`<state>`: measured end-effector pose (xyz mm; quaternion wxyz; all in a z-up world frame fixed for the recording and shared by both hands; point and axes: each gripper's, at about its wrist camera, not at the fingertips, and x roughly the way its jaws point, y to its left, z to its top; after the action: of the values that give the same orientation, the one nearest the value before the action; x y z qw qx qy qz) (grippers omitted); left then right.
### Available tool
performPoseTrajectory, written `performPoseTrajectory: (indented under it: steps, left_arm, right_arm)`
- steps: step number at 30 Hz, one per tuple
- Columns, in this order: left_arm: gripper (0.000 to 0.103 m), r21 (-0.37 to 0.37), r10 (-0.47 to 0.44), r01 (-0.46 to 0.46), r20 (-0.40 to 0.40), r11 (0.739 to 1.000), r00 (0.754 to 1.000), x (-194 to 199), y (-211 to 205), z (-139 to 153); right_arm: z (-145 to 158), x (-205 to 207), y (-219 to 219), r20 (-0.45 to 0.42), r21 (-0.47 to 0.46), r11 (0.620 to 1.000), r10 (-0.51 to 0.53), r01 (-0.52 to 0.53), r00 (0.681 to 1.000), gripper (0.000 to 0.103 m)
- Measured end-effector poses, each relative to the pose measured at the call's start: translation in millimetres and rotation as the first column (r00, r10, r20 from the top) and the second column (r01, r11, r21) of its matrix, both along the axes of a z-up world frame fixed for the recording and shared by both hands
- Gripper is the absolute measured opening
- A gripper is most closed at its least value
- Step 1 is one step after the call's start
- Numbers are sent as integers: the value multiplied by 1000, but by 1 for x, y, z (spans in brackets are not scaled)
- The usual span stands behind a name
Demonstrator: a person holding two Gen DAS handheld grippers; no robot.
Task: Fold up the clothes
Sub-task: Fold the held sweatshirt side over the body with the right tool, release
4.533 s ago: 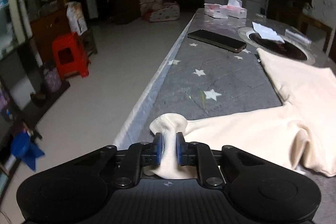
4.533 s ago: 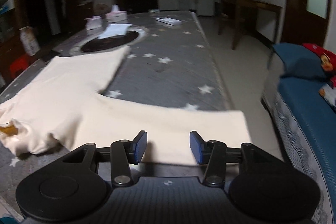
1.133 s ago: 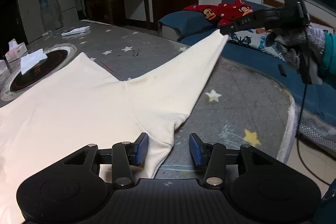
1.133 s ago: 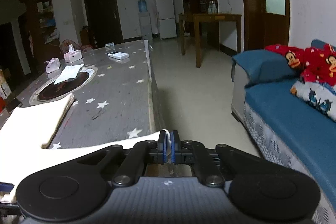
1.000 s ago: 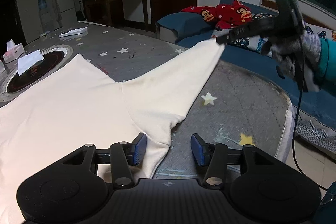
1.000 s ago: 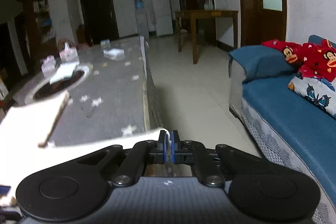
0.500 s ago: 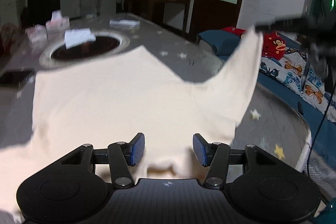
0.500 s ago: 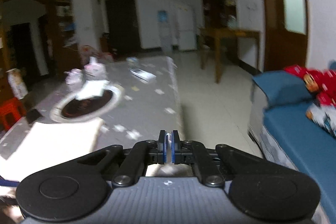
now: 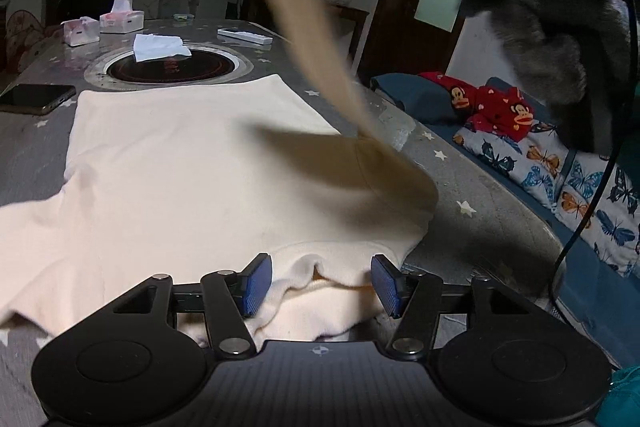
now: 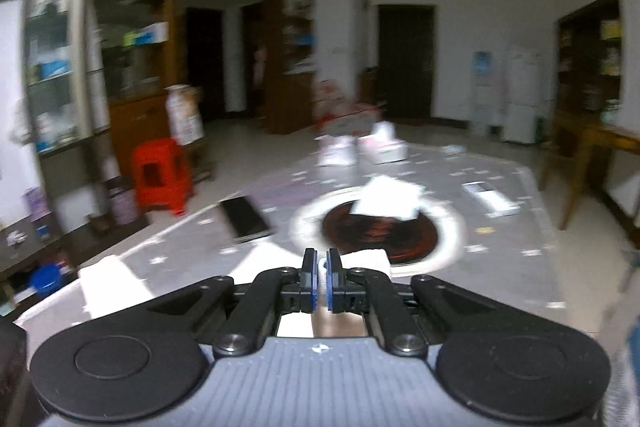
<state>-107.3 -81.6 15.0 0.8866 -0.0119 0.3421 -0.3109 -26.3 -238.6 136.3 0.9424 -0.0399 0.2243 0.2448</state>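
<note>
A cream long-sleeved top (image 9: 192, 163) lies spread on the grey star-patterned table (image 9: 448, 163). My left gripper (image 9: 320, 281) is open, its blue pads on either side of the rumpled collar at the near edge. My right gripper (image 10: 321, 281) is shut on the cuff of the right sleeve (image 10: 366, 259) and holds it high. In the left wrist view that sleeve (image 9: 320, 55) rises steeply from the shoulder up over the body of the top. The right wrist view is blurred by motion.
A black round hob (image 9: 168, 69) with a white tissue on it sits beyond the top. A phone (image 9: 36, 99) lies at the left, tissue boxes (image 9: 120, 21) and a remote (image 9: 244, 35) farther back. A blue sofa with a red toy (image 9: 492, 107) stands right. A red stool (image 10: 160, 175) stands on the floor.
My right gripper has swung the sleeve up and leftward over the top's body, turning toward the room's left. My left gripper has moved to the collar and stays open.
</note>
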Motion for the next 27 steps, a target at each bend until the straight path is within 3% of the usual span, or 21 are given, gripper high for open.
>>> performPoseTrajectory:
  steps: [8,14,20,23,27]
  left_arm:
    - [60,-22,9,-9,5,1000,1000,-6,4,-2]
    - [62,-10,0,1,24,1000,1000,-9,5,-2]
    - [62,-14,-4,5,23,1000,1000,-8,14,-1]
    - [62,-10,-9,9,28,1000,1000,-12,18,1]
    - [63,-18,-10,10,24,1000,1000,-12,22,4]
  right_arm:
    - [-47,-9,78,-123,1,987,157,-158,980,4]
    - [-66,-20,88,-190,13,977,212,-213,959,11]
    - [-61,-26,37,-202,-35,985,159,-170,966,21]
    - [-72,-31,2,-224,-93,992,67,-90,972,22]
    - [-95,-40,-40,-295,-84,996,-36,12,955,22]
